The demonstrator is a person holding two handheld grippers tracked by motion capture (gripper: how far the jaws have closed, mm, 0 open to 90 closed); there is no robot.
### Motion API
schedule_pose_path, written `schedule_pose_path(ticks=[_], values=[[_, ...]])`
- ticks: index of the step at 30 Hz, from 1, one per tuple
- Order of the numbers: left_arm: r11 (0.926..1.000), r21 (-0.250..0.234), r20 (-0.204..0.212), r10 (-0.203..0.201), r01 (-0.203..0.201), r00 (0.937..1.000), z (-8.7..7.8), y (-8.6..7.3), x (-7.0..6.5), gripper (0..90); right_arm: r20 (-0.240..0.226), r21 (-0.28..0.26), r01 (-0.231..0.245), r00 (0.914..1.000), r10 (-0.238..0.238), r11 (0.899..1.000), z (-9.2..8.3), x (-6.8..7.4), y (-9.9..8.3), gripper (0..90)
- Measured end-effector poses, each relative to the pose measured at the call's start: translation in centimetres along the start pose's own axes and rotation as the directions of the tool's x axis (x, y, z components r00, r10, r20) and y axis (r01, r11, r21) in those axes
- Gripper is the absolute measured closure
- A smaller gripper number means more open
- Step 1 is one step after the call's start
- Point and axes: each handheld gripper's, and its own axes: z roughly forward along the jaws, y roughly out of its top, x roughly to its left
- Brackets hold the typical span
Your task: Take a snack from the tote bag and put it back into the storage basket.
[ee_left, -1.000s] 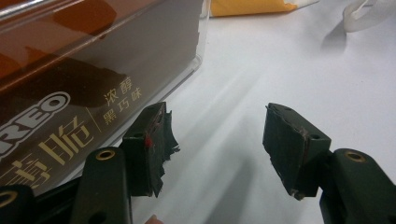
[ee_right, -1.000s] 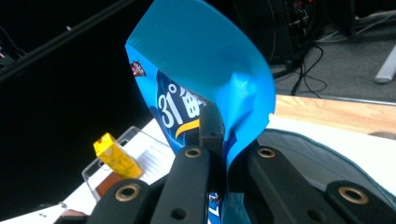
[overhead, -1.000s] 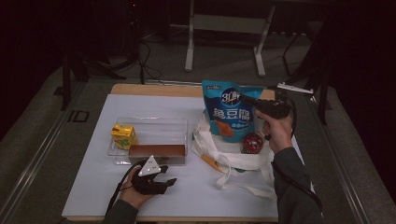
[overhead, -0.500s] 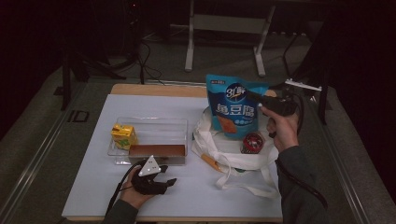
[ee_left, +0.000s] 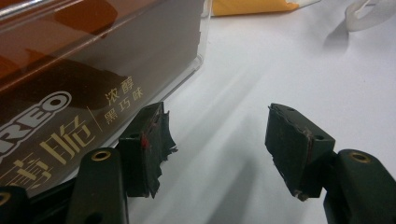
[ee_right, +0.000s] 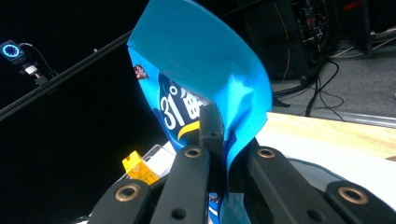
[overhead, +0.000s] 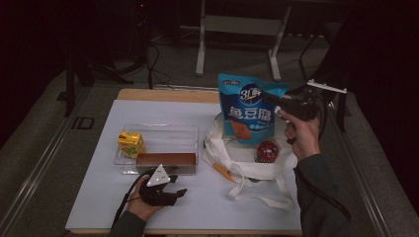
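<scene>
Between the pressed pads of the right claw (ee_right: 219,154), the blue foil snack bag (overhead: 249,111) hangs above the white cloth tote (overhead: 247,163). Step in hand: bagging. Next, lower it inside. The left claw (ee_left: 219,149), spread, rests on the counter (overhead: 99,197).

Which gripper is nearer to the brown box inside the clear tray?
Left. The left gripper rests on the table just in front of the brown box, jaws open beside it. The right gripper is far off, raised above the white bag, shut on the blue snack bag.
</scene>
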Motion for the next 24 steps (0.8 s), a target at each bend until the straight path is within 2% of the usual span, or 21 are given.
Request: schedule_pose_path(ticks=[10,24], values=[[1.0000,0.001,0.001,-0.002,0.002,1.0000,0.0,0.0,0.0,38.8,-0.022,-0.007,0.010,0.9997,-0.010,1.000,-0.4,1.0,0.6,89.2],[1.0000,0.002,0.001,-0.004,0.004,1.0000,0.0,0.0,0.0,38.8,-0.039,-0.014,0.002,0.9992,-0.003,1.000,-1.0,1.4,0.6,89.2]])
